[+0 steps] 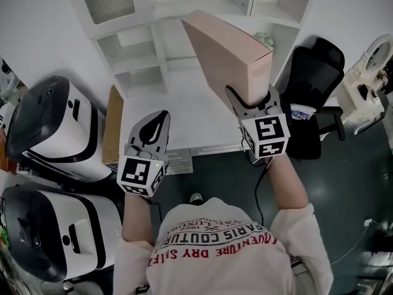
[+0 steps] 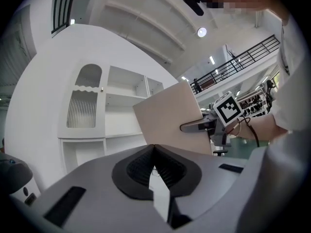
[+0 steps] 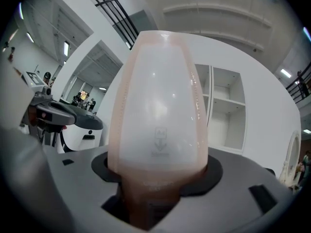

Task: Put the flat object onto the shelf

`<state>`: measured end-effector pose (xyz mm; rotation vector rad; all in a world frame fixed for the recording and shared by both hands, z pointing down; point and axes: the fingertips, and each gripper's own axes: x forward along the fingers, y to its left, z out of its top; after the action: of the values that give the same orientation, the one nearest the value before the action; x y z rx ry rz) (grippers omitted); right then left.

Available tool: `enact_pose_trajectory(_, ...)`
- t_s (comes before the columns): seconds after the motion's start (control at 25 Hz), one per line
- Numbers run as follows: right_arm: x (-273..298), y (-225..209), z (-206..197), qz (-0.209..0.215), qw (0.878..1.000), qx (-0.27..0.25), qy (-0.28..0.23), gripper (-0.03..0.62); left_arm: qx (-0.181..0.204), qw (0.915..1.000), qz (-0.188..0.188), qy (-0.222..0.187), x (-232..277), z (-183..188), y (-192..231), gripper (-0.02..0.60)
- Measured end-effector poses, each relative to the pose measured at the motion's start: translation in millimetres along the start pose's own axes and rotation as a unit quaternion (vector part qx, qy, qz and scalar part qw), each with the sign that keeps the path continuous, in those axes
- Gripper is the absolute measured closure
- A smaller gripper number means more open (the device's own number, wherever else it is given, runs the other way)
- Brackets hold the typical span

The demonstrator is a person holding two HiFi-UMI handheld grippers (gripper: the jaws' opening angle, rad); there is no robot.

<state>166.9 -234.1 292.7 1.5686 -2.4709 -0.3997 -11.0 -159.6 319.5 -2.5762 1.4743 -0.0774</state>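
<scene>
The flat object is a pale pink box (image 1: 227,51), held upright and tilted toward the white shelf unit (image 1: 141,54). My right gripper (image 1: 252,103) is shut on its lower end. In the right gripper view the box (image 3: 160,125) fills the space between the jaws and hides most of the scene, with shelf compartments (image 3: 226,110) behind it. My left gripper (image 1: 161,117) hangs lower left of the box with its jaws shut and nothing in them. In the left gripper view the box (image 2: 170,118) and the right gripper (image 2: 197,126) stand in front of the shelf (image 2: 121,106).
Two white and black machines (image 1: 55,128) (image 1: 55,232) stand at the left. A brown flat board (image 1: 112,125) leans by the white counter (image 1: 178,103). A black office chair (image 1: 316,72) is at the right, and the floor is dark.
</scene>
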Motion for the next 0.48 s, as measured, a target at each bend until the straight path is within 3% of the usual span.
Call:
enact_pose_trajectory(0.24, 61.2, -22.5, 34.4, -0.021, 0.996, -0.084, 0.023, 0.283, 0.014, 0.9999, -0.008, -0.006, 20.0, 1.8, 32.6, 0.569)
enact_pose_trajectory(0.48, 115.9, -46.7, 68.6, -0.043, 0.976, -0.207, 0.057, 0.283, 0.007, 1.0000, -0.006, 0.001, 36.7, -6.0, 65.5, 0.569)
